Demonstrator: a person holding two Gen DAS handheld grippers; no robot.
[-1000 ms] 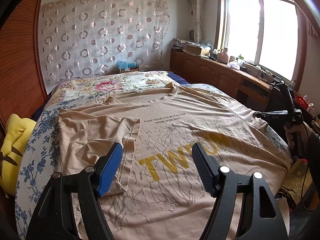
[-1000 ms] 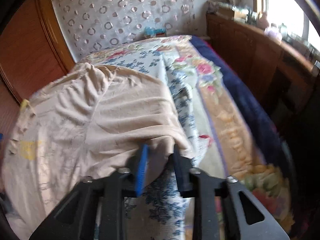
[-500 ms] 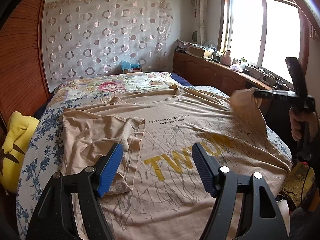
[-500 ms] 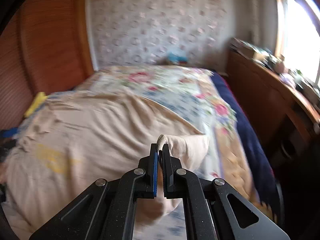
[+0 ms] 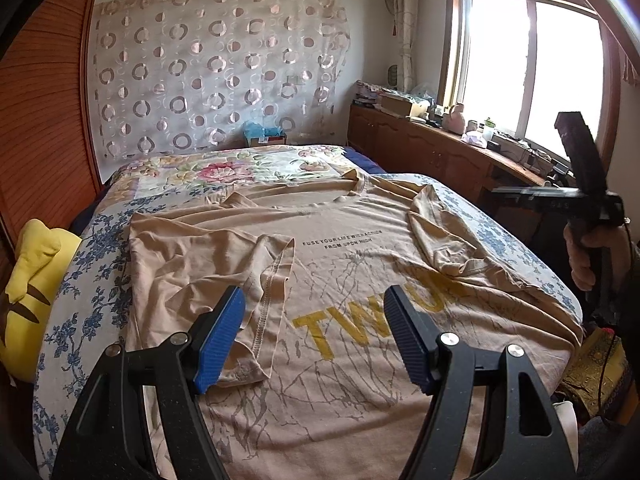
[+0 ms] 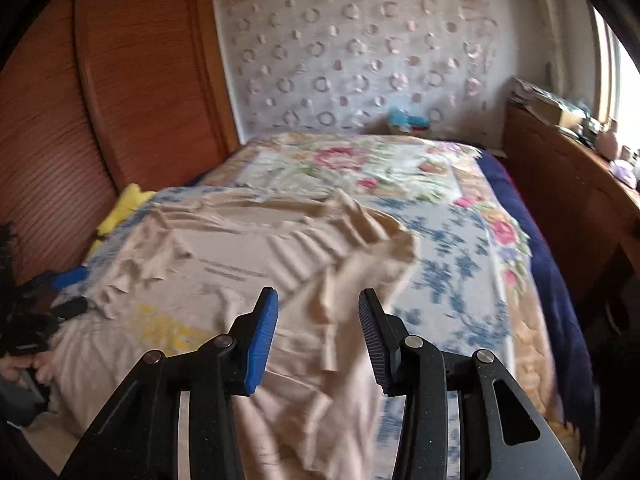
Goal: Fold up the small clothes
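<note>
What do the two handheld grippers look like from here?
Both the left gripper and right gripper have matte black angular frames with silver rivets; one ribbed finger pad faces blue, the opposite one dark. Sleeves aren't clearly visible.

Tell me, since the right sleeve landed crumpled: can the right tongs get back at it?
Probably yes. The right tongs stand open just above the crumpled sleeve on the T-shirt, nothing between.

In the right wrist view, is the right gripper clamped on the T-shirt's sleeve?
No: the right gripper has just been opening, its jaws stand apart with nothing pinched, and the sleeve lies loose on the T-shirt beyond them.
</note>
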